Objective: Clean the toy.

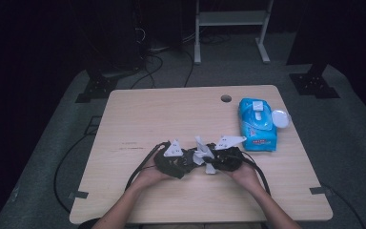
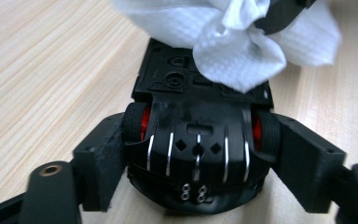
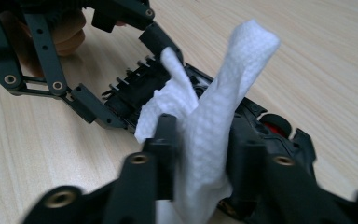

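Observation:
A black toy car (image 2: 198, 140) with red wheel hubs lies on the wooden table (image 1: 147, 114), and my left gripper (image 2: 200, 158) is shut on its sides at the wheels. A white wipe (image 2: 233, 42) rests crumpled on the far part of the car. My right gripper (image 3: 205, 144) is shut on the wipe (image 3: 214, 126) and presses it against the car (image 3: 261, 121). In the high view both grippers meet near the table's front middle, the left gripper (image 1: 190, 160) facing the right gripper (image 1: 210, 161), with the wipe (image 1: 201, 152) between them.
A blue pack of wet wipes (image 1: 257, 125) lies at the right of the table, its round white lid (image 1: 280, 118) flipped open. A cable hole (image 1: 226, 98) sits near the far edge. Cables trail from both grippers toward the person's forearms.

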The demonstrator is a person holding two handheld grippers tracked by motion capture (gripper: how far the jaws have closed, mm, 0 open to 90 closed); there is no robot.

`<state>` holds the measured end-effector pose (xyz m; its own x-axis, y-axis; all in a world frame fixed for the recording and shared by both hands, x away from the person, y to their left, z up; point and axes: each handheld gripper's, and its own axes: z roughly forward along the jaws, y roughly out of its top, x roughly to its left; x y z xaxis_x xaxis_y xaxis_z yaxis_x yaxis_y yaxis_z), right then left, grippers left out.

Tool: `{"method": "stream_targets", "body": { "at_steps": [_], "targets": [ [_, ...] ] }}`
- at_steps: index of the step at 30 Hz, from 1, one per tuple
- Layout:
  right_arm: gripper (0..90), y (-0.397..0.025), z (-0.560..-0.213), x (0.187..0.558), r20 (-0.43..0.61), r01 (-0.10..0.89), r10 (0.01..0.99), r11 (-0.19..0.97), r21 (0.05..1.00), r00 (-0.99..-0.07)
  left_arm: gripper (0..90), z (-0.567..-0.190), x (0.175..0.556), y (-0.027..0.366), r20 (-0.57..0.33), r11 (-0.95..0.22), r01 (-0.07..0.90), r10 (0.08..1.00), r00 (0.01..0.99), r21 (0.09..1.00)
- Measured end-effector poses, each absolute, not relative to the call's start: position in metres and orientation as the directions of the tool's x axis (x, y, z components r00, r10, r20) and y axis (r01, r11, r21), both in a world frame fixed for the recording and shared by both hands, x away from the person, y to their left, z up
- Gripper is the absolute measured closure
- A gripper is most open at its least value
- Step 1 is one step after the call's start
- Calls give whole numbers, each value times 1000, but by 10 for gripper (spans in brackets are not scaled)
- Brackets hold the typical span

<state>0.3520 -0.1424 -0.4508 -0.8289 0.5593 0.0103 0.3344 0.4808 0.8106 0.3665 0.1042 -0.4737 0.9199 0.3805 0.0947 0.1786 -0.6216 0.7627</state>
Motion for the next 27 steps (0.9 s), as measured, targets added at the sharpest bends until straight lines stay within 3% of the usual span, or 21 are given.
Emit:
{"method": "stream_targets", "body": {
  "at_steps": [1, 8, 13, 18, 23, 27],
  "targets": [
    [559, -144, -447, 351, -7, 329, 574, 480, 813, -819, 240, -474, 366, 104, 91, -618, 182, 382, 920, 765],
    [500, -146, -439, 346, -77, 277, 586, 490, 827, -807, 239, -474, 365, 103, 100, -623, 177, 383, 918, 762],
    [565, -134, -443, 349, -88, 257, 569, 498, 828, -818, 222, -477, 368, 102, 73, -612, 199, 390, 918, 765],
    [762, -120, -455, 351, -103, 242, 538, 532, 812, -837, 239, -476, 367, 101, 98, -624, 177, 381, 920, 761],
    [792, -134, -456, 356, -75, 282, 572, 510, 812, -817, 244, -473, 366, 102, 92, -611, 174, 377, 921, 772],
    [804, -139, -458, 356, 13, 341, 588, 451, 825, -809, 244, -473, 365, 101, 102, -621, 169, 377, 920, 766]
  ]
}}
